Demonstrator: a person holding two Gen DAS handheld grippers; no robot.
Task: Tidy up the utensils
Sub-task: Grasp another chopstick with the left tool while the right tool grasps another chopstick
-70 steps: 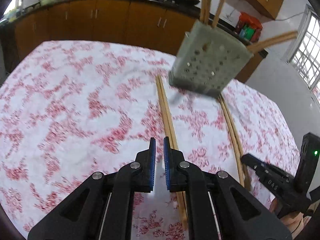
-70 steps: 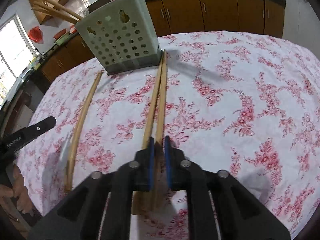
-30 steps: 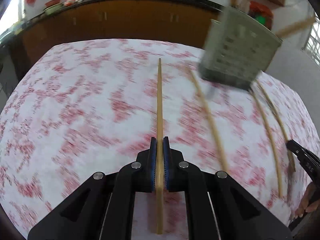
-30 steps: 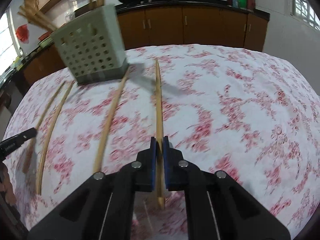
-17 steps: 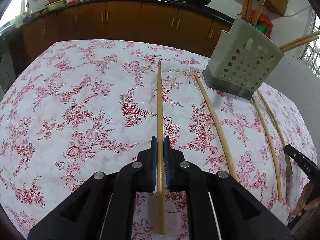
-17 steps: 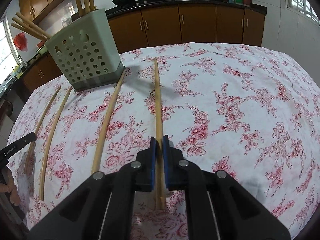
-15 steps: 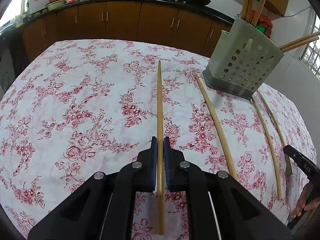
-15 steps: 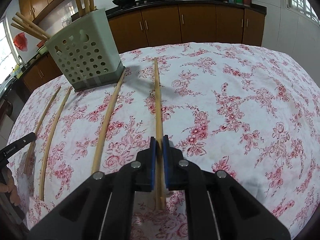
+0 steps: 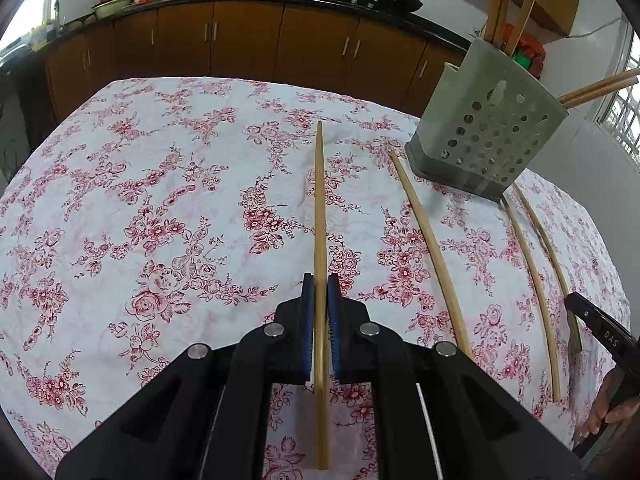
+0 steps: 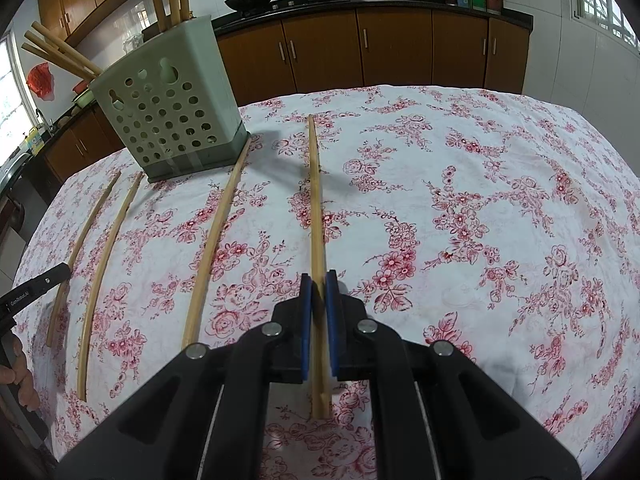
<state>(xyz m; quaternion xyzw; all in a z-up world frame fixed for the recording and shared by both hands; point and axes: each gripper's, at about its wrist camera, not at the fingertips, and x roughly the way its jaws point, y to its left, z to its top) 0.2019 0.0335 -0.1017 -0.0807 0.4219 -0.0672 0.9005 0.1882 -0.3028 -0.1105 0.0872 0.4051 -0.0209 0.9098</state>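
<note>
My left gripper [image 9: 319, 280] is shut on a long wooden chopstick [image 9: 319, 200] that points away over the floral tablecloth. My right gripper [image 10: 317, 278] is likewise shut on a chopstick [image 10: 315, 200], whose far tip casts a shadow on the cloth. A grey-green perforated holder [image 9: 488, 140] [image 10: 168, 120] stands at the far side with several chopsticks upright and leaning in it. Loose chopsticks [image 9: 432, 248] [image 10: 216, 236] lie beside each held one, ending at the holder's base. In each view the other gripper's black tip [image 9: 600, 332] [image 10: 36, 286] shows at the frame's edge.
Two more curved sticks [image 9: 534, 280] [image 10: 102, 264] lie on the tablecloth [image 9: 140, 220] near the other gripper in each view. Brown cabinets [image 10: 396, 48] and a dark counter with pans run behind the table. A hand [image 9: 612, 412] shows at the lower right.
Both grippers, open beside paired chopsticks at first, have shut on one stick each, and the sticks now lie spread apart. Over the last half second nothing has shifted.
</note>
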